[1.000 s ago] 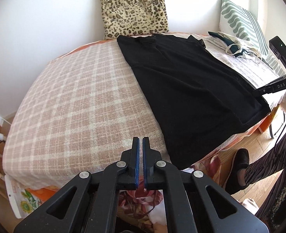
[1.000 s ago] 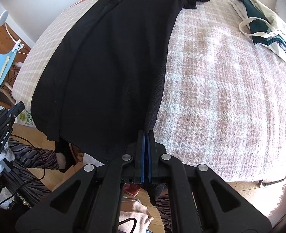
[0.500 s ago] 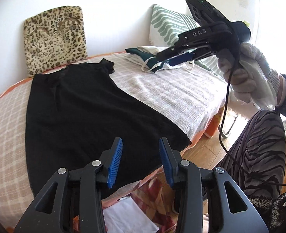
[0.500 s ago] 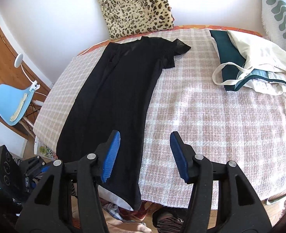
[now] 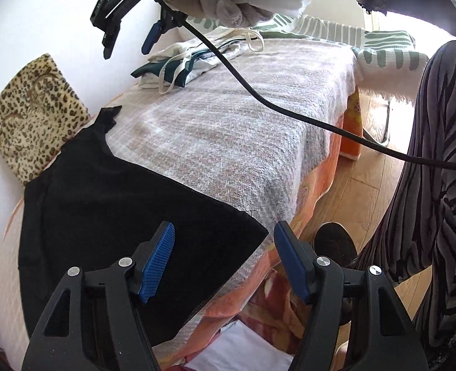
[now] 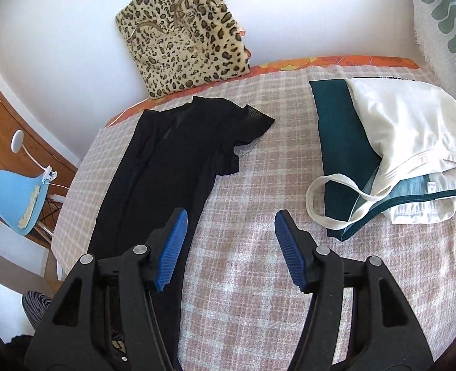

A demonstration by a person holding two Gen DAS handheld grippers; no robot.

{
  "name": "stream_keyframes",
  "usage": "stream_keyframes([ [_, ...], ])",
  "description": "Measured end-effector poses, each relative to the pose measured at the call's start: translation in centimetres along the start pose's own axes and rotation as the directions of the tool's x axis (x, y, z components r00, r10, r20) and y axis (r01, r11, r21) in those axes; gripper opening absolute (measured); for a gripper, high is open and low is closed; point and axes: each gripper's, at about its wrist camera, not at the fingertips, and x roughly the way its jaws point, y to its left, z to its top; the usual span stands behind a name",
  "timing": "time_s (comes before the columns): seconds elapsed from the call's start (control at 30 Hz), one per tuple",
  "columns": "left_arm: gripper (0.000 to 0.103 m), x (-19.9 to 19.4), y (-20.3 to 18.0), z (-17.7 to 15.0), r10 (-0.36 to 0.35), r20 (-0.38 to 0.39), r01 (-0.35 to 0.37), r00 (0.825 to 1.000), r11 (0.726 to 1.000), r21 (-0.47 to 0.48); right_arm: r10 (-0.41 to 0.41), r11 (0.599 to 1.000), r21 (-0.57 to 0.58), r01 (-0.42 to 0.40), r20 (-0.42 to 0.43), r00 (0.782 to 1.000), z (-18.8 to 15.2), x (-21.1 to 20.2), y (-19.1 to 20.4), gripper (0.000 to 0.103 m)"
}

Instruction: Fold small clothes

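A black short-sleeved garment (image 6: 166,160) lies flat and lengthwise on the checked bed cover (image 6: 259,247), collar toward the wall. In the left wrist view its hem corner (image 5: 246,232) lies at the bed's near edge. My left gripper (image 5: 225,262) is open and empty, just above that hem corner. My right gripper (image 6: 231,247) is open and empty, above the cover beside the garment's right edge; it also shows in the left wrist view (image 5: 126,37), held high in a gloved hand.
A pile of white, teal and light-blue clothes (image 6: 392,154) lies on the bed's right side. A leopard-print cushion (image 6: 184,40) leans on the wall. A green-patterned pillow (image 6: 444,31) is at far right. A blue chair (image 6: 17,201) stands left of the bed.
Both grippers went from shut to open, the right one letting go of the garment's hem. Both lifted and swung, the left toward the hem corner, the right up over the bed.
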Motion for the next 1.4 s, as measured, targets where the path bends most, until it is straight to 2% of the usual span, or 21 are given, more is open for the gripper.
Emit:
stream_keyframes([
  [0.1,0.065,0.4,0.2,0.0,0.025,0.014,-0.025,1.0,1.0,-0.009,0.017,1.0,0.011,-0.017,-0.011,1.0,1.8,2.1,-0.2,0.063],
  [0.17,0.045,0.3,0.9,0.1,0.018,0.029,-0.016,0.999,0.999,-0.043,0.029,0.999,0.024,-0.028,-0.022,0.999,3.0,3.8,-0.4,0.064],
  [0.23,0.031,0.0,1.8,0.1,-0.022,0.048,0.026,0.999,0.996,-0.082,0.029,0.999,0.04,-0.028,-0.026,0.999,4.2,5.5,-0.5,0.065],
  [0.27,0.018,-0.2,2.2,0.1,-0.052,0.062,0.059,0.997,0.993,-0.1,0.031,0.998,0.051,-0.03,-0.029,0.999,4.7,6.3,-0.7,0.065],
  [0.3,0.013,-0.4,2.6,0.1,-0.077,0.076,0.086,0.994,0.99,-0.114,0.03,0.998,0.062,-0.028,-0.032,0.999,5.3,7.3,-1.0,0.065],
  [0.37,0.009,-0.6,3.2,0.2,-0.098,0.092,0.11,0.991,0.984,-0.138,0.011,0.997,0.074,-0.009,-0.035,0.999,6.4,9.2,-1.4,0.065],
  [0.53,0.006,-1.2,5.4,0.3,-0.17,0.13,0.199,0.977,0.944,-0.261,-0.034,0.992,0.118,0.038,-0.037,0.999,9.2,13.9,-3.0,0.065],
  [0.7,0.005,-2.4,7.5,-0.1,-0.177,0.173,0.229,0.969,0.909,-0.348,-0.102,0.984,0.144,0.107,-0.044,0.994,11.4,17.9,-4.0,0.065],
  [0.83,0.005,-2.7,8.8,-0.9,-0.183,0.185,0.246,0.965,0.874,-0.419,-0.125,0.984,0.122,0.132,-0.061,0.99,11.6,20.2,-3.9,0.065],
  [0.87,0.005,-2.7,9.1,-1.2,-0.189,0.185,0.253,0.964,0.864,-0.435,-0.137,0.984,0.108,0.143,-0.063,0.989,11.6,20.6,-3.7,0.061],
  [0.93,0.005,-2.5,9.4,-1.5,-0.19,0.183,0.254,0.965,0.855,-0.452,-0.171,0.983,0.055,0.175,-0.063,0.983,11.5,21.0,-2.7,0.046],
  [1.0,0.005,-2.4,9.5,-1.7,-0.193,0.183,0.258,0.964,0.851,-0.459,-0.168,0.985,0.024,0.17,-0.081,0.982,11.7,21.4,-2.0,0.01],
  [1.13,0.004,-2.6,10.0,-2.5,-0.196,0.189,0.265,0.962,0.839,-0.476,-0.194,0.981,-0.02,0.194,-0.063,0.979,12.5,21.0,0.0,0.008],
  [1.4,0.004,-4.1,12.2,-5.2,-0.158,0.215,0.253,0.964,0.798,-0.547,-0.181,0.983,-0.034,0.18,-0.018,0.983,15.3,18.5,5.5,0.006],
])
